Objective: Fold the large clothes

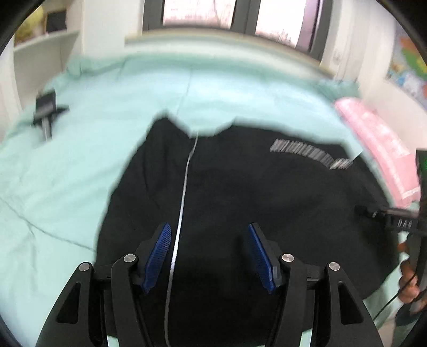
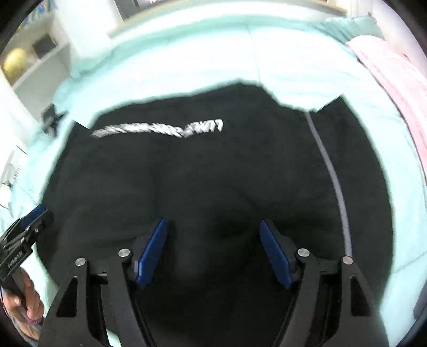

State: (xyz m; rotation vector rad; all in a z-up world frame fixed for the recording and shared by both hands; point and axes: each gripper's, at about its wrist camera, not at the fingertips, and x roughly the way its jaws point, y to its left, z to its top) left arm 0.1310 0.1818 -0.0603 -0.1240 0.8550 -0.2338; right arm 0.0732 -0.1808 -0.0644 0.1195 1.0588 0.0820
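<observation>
Both my tools hung open — left tool (image 1: 209,256), right tool (image 2: 213,252) — over the black garment (image 1: 253,200) spread across each frame's centre on the mint-green bed (image 1: 66,160).

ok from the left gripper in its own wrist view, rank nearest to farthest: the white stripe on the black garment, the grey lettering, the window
1. white stripe: runs up the black garment from between the open left gripper fingers, just left of centre.
2. grey lettering: farther up the garment, to the right.
3. window: beyond the mint bedsheet, top of view.
</observation>
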